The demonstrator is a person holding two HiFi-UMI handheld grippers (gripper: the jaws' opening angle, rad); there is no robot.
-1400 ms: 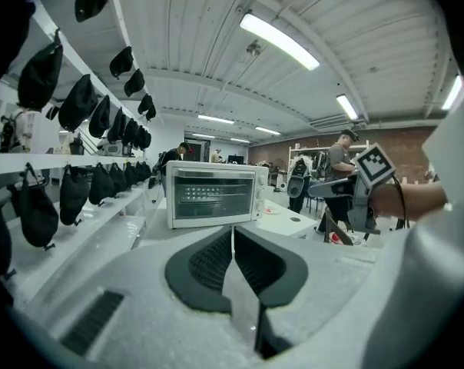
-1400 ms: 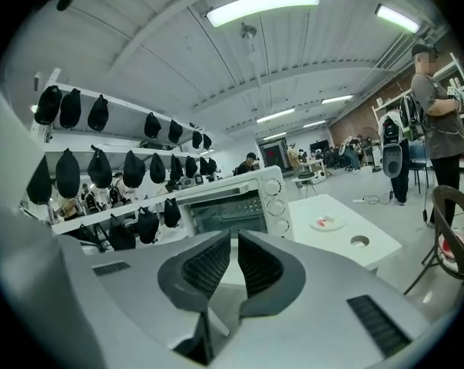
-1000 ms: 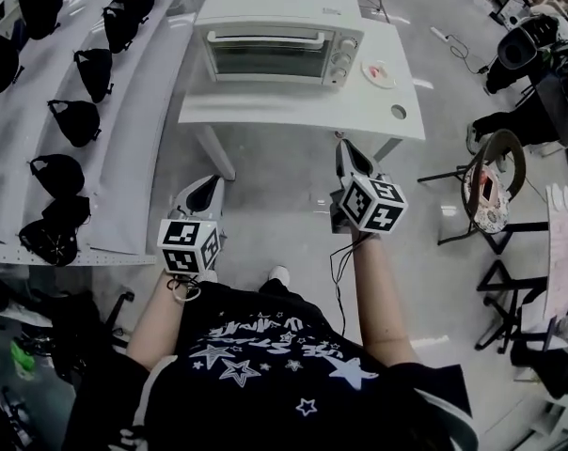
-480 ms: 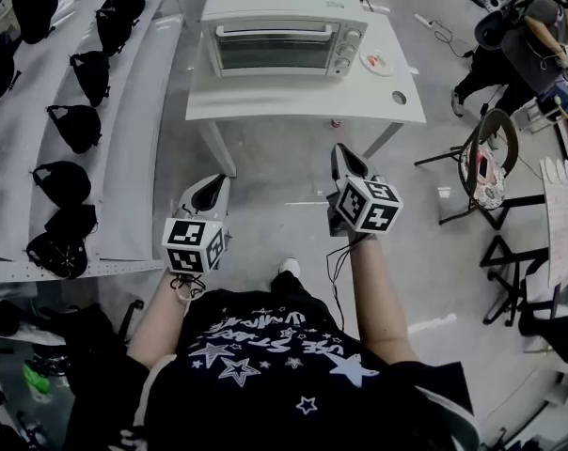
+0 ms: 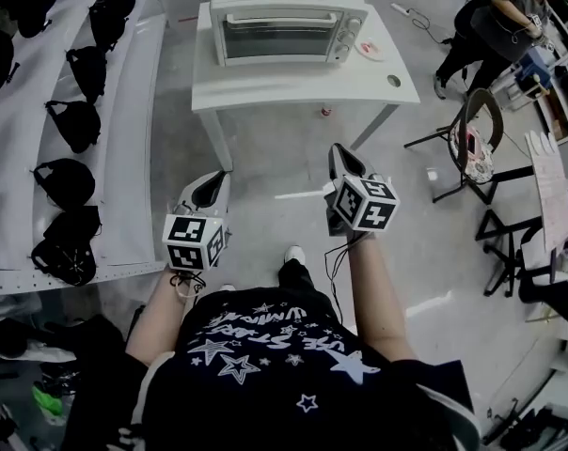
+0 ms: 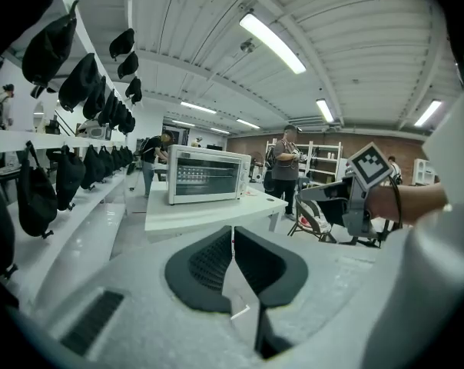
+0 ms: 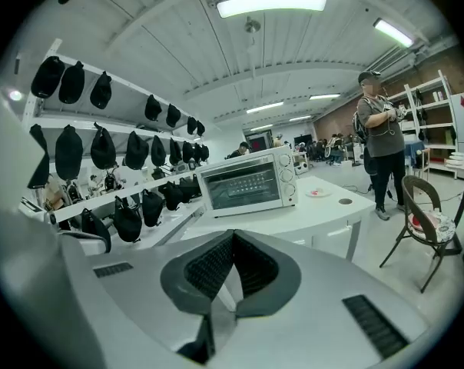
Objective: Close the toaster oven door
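Oven (image 5: 286, 26) front twd person (image 5: 265, 365), long axis crosswise

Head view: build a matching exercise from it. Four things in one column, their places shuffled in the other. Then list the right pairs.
Things:
1. toaster oven
2. small plate
3. black bags
4. chair

Places:
A. on the floor, right of the table
B. on the long shelves at the left
C. at the back of the table, door shut
D. on the table, right of the oven

Pairs: 1-C, 2-D, 3-B, 4-A
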